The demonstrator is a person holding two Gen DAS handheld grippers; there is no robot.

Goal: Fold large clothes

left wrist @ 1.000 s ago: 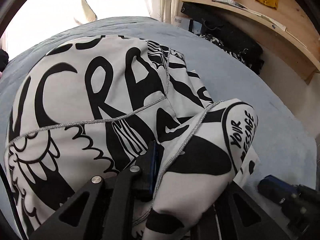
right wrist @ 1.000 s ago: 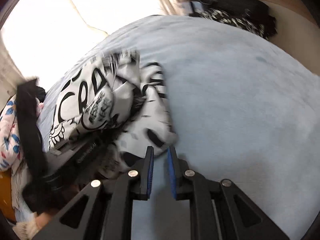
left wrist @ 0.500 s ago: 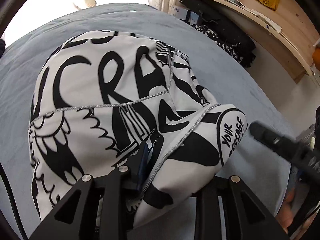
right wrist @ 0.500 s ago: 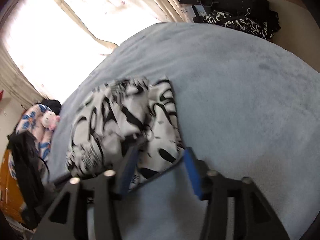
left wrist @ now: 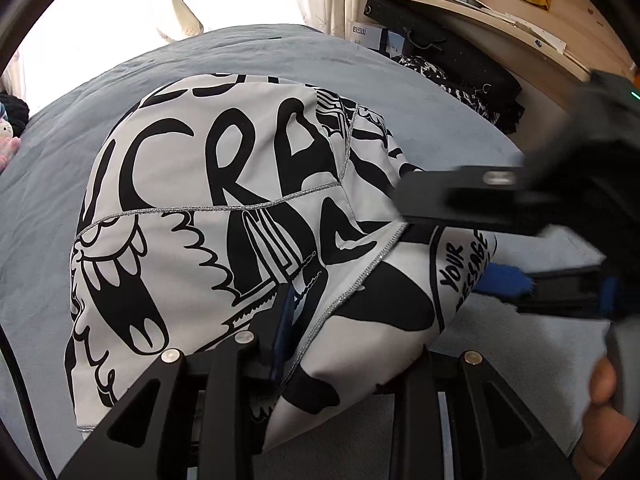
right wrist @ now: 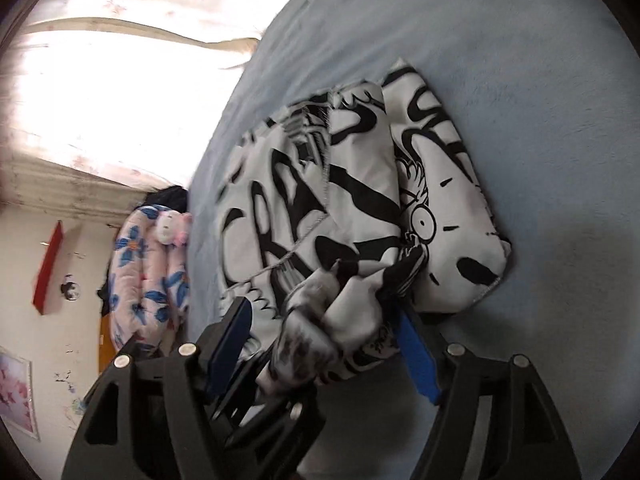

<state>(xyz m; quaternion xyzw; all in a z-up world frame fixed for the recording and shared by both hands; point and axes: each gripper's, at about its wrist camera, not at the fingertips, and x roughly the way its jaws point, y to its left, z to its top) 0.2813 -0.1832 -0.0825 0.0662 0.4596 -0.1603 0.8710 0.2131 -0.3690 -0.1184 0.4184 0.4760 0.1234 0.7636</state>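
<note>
**Right gripper comes in for a second hold on the half-folded garment**

Lowest in the left wrist view, the left gripper (left wrist: 344, 344) has its jaws partly parted, having just eased open a little; a fold of the black-and-white printed garment (left wrist: 224, 208) lies between them, one blue pad against the cloth, and whether the pads press on it cannot be told. At the right edge of that frame the right gripper (left wrist: 500, 280) reaches in sideways, a thumb (left wrist: 604, 380) of the person showing at the lower right.

In the right wrist view the right gripper (right wrist: 324, 344) stands wide, its jaws having just been opening, with a bunched corner of the garment (right wrist: 360, 200) between the blue pads and not pinched. The rest of the bundle lies mid-frame on the grey-blue bedcover (right wrist: 520, 60).

The step looks like a regrip between folds. Next, I judge, the right jaws must close on the bunched edge before the cloth is lifted.

Farther off: a floral quilt (right wrist: 148, 280) at left, a wooden shelf (left wrist: 520, 20) upper right.
</note>
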